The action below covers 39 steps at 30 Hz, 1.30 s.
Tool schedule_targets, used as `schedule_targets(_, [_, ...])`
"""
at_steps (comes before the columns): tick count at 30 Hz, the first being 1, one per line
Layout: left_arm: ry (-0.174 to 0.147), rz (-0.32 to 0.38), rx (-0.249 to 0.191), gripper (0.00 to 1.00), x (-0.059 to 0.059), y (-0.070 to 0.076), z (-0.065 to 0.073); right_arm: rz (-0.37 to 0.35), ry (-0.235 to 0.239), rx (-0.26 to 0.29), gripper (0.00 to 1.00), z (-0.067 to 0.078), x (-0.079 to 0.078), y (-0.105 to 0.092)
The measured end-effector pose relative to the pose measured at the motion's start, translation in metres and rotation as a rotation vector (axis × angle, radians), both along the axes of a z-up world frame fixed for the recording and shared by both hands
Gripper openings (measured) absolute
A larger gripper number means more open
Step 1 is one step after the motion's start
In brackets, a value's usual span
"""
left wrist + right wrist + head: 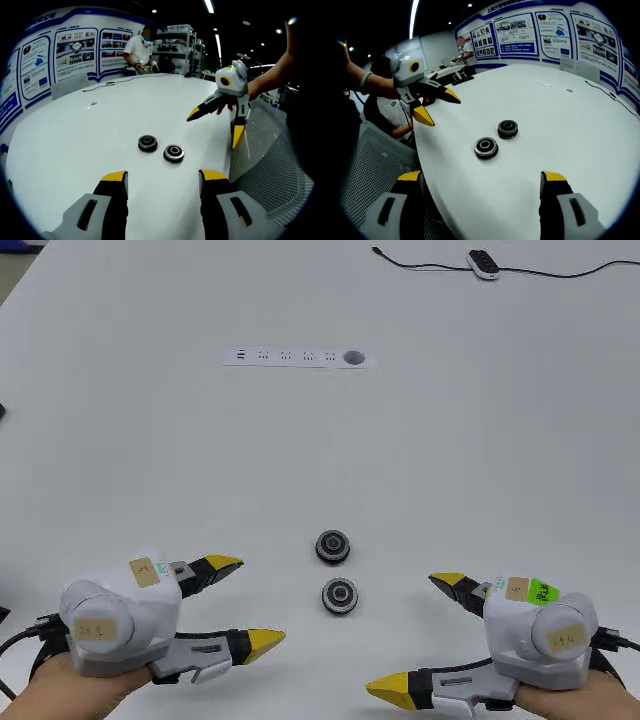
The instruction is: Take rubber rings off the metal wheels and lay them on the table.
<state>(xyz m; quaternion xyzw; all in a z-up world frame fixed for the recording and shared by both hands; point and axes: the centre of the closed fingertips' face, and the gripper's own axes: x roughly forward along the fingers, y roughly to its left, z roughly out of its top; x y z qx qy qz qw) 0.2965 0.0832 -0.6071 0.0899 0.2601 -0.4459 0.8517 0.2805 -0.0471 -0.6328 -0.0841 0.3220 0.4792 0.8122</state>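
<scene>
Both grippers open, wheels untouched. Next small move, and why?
Probably bring the left gripper forward to close on the nearer wheel: both grippers hang open short of the wheels, touching neither, and that wheel, its dark rubber ring on, lies closest. The right gripper is then free to peel the ring.

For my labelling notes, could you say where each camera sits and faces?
Head view: headset, looking down at the table; hand-held left gripper and right gripper flank two metal wheels.
Left gripper view: over its open jaws, across the wheels to the right gripper.
Right gripper view: over its open jaws, toward the left gripper.
Shared: both wheels, all views.
</scene>
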Motion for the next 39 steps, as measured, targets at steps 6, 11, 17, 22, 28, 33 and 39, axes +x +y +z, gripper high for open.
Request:
schedule_targets(6, [-0.001, -0.034, 0.009, 0.55, 0.001, -0.009, -0.001, -0.007, 0.009, 0.011, 0.98, -0.001, 0.0, 0.002])
schedule_targets(11, [-0.006, -0.058, 0.015, 0.51, 0.003, -0.016, -0.002, -0.007, 0.013, 0.015, 0.97, -0.002, -0.001, 0.003])
schedule_targets(17, [-0.012, -0.075, 0.023, 0.47, 0.007, -0.025, -0.002, -0.006, 0.017, 0.021, 0.97, -0.002, -0.002, 0.005])
schedule_targets(22, [-0.012, -0.098, 0.033, 0.43, 0.009, -0.033, -0.004, -0.007, 0.021, 0.03, 0.97, -0.002, -0.002, 0.008])
schedule_targets(28, [-0.007, -0.116, 0.045, 0.4, 0.01, -0.042, -0.006, -0.004, 0.026, 0.036, 0.97, -0.003, -0.003, 0.01])
schedule_targets(33, [-0.008, -0.135, 0.061, 0.37, 0.012, -0.047, -0.009, -0.006, 0.028, 0.044, 0.96, -0.003, -0.001, 0.012])
schedule_targets(39, [-0.012, -0.16, 0.074, 0.35, 0.015, -0.056, -0.011, -0.007, 0.031, 0.054, 0.96, -0.001, 0.0, 0.016])
